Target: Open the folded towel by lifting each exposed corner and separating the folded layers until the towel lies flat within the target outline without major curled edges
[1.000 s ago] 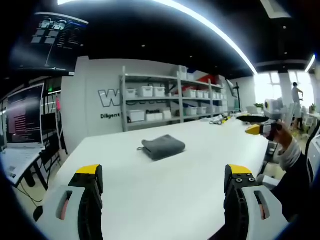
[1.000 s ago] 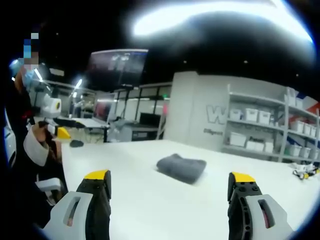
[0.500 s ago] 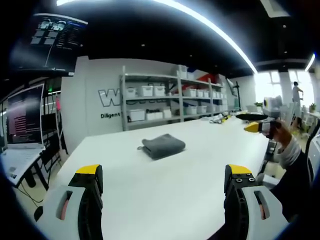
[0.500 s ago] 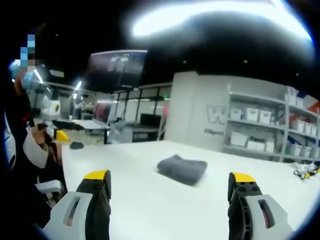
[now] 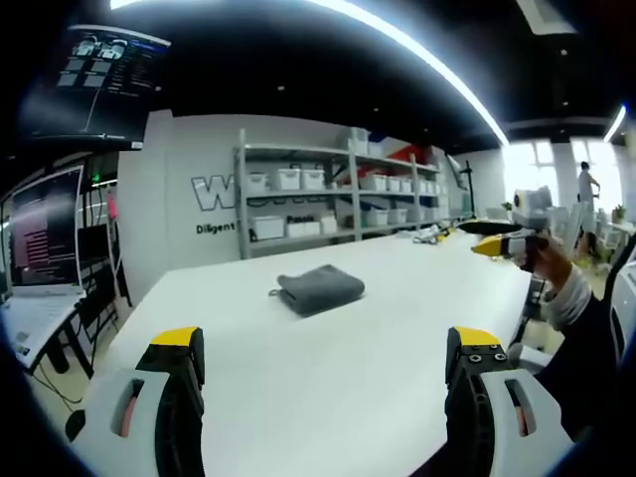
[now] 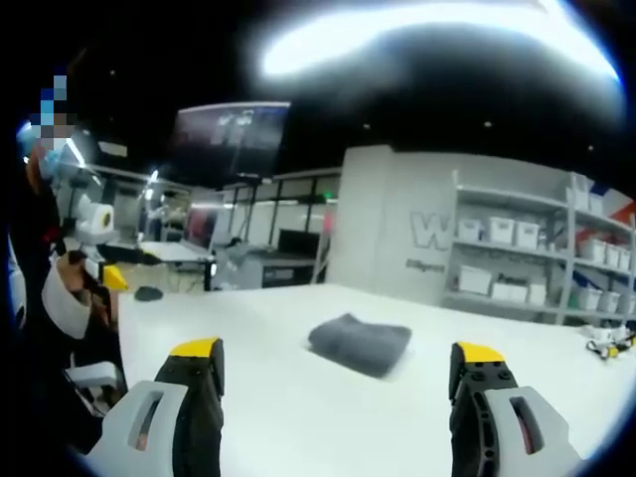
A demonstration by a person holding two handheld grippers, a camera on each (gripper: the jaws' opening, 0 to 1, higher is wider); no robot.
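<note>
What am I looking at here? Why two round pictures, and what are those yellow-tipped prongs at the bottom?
A person holds a hand tool in each hand, each with two jaws and its own fisheye camera. The prongs are those jaws. The left gripper view looks past the left gripper, the right gripper view past the right gripper. Both stand open and hold nothing. On the white table lies a folded grey towel, not yet touched. Behind it stand shelves with bins.

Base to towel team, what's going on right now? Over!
Left tool open, right tool open, both short of the towel. Gray towel folded on the white table, untouched. Nothing in the way.
</note>
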